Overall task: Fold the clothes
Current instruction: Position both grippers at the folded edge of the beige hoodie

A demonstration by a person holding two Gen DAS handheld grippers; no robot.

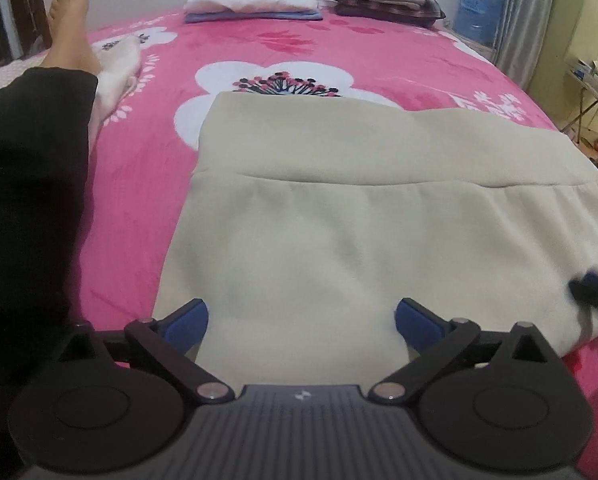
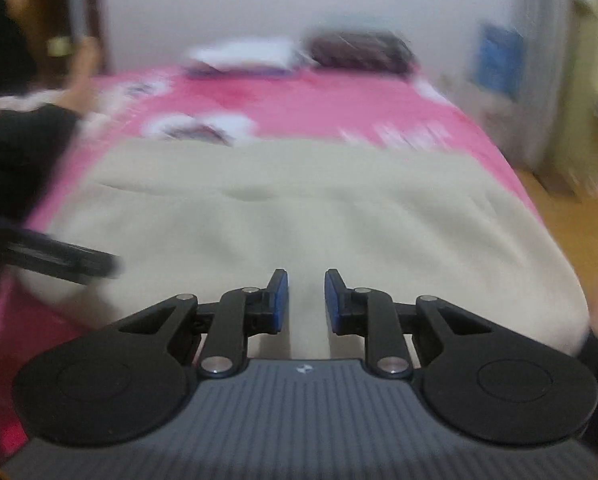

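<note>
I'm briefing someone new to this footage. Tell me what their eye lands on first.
The bright pink floral blanket covering the bed stands out first, with the beige garment spread flat across its near half. Low in the left wrist view, the left gripper has its blue-padded fingers wide apart over the garment's near edge. Folded stacks sit at the far end by the wall.
</note>
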